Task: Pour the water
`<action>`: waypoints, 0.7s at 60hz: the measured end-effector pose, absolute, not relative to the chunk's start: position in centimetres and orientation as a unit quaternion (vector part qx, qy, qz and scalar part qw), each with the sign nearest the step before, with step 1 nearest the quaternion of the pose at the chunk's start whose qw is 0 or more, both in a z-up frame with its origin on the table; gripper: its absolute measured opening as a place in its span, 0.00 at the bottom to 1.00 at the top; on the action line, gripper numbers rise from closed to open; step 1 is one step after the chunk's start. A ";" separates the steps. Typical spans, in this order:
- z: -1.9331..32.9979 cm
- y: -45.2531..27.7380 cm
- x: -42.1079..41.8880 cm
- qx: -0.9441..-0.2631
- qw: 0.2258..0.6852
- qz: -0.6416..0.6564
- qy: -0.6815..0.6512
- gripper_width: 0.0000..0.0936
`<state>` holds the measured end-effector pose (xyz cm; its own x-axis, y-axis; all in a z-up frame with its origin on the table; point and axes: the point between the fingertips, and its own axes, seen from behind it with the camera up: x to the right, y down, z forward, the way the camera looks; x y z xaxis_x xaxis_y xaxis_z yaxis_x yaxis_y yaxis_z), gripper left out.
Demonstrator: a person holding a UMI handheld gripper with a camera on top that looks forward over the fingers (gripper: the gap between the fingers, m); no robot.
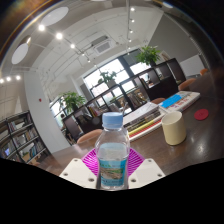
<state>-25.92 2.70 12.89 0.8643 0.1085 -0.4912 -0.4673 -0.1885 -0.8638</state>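
Observation:
A clear plastic water bottle (pixel 113 152) with a pale blue cap and a blue-green label stands upright between my fingers, close to the camera. My gripper (pixel 113 170) is shut on the bottle, the magenta pads (pixel 92 162) pressing it on both sides. The bottle is held above the brown table (pixel 185 150). A pale yellow cup (pixel 173 127) stands upright on the table, beyond the fingers and to the right of the bottle. I cannot see inside the cup.
A stack of books (pixel 143 122) lies on the table behind the bottle. A blue-and-white flat object (pixel 177 100) and a small red disc (pixel 201 114) lie farther right. Chairs, potted plants and large windows fill the room behind.

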 end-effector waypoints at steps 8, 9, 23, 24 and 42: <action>15.0 7.2 -22.6 -0.696 0.592 0.329 0.239 0.33; 15.1 7.7 -22.2 -0.689 0.585 0.344 0.255 0.33; 18.5 11.1 -17.8 -0.512 0.482 0.549 0.452 0.33; 18.3 11.9 -17.5 -0.501 0.476 0.556 0.462 0.33; 18.4 12.7 -12.7 -0.305 0.361 0.660 0.584 0.35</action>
